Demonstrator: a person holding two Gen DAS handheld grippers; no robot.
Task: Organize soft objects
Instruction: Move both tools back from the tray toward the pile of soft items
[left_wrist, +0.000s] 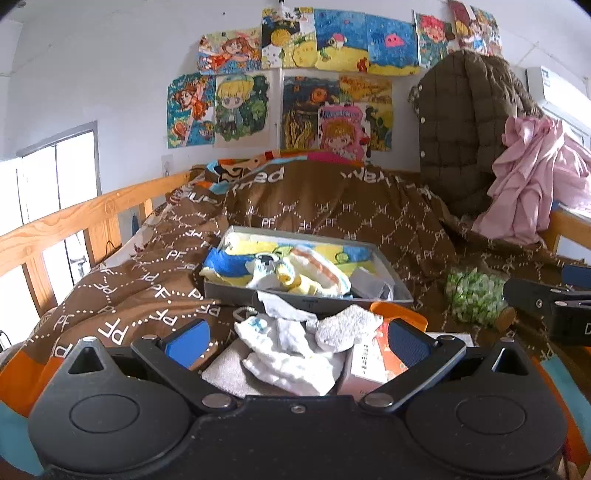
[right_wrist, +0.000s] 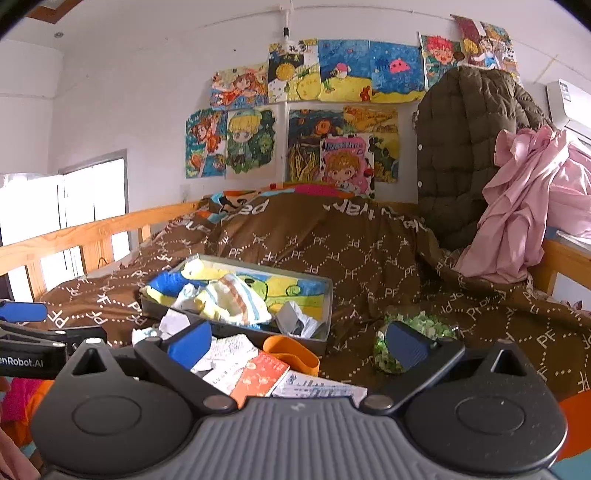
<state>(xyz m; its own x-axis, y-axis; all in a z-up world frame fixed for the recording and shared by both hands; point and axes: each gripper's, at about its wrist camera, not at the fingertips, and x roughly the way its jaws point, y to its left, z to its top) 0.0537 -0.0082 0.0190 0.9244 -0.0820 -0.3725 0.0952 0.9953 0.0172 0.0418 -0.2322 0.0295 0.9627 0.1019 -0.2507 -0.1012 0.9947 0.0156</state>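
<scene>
A grey shallow box (left_wrist: 391, 275) (right_wrist: 236, 325) sits on the brown quilt and holds a yellow-blue cloth and striped baby socks (left_wrist: 314, 275) (right_wrist: 236, 299). White socks (left_wrist: 291, 350) lie in a loose pile just before my left gripper (left_wrist: 297, 341), which is open and empty above them. My right gripper (right_wrist: 297, 345) is open and empty over papers and an orange band (right_wrist: 291, 354). A green-white fluffy object (left_wrist: 474, 295) (right_wrist: 417, 326) lies right of the box.
The brown "PF" quilt (left_wrist: 332, 206) covers the bed. A wooden rail (left_wrist: 74, 221) runs along the left. A brown quilted jacket (left_wrist: 465, 129) and pink cloth (left_wrist: 532, 184) hang at the right. An orange booklet (right_wrist: 258, 376) and printed papers lie near the front.
</scene>
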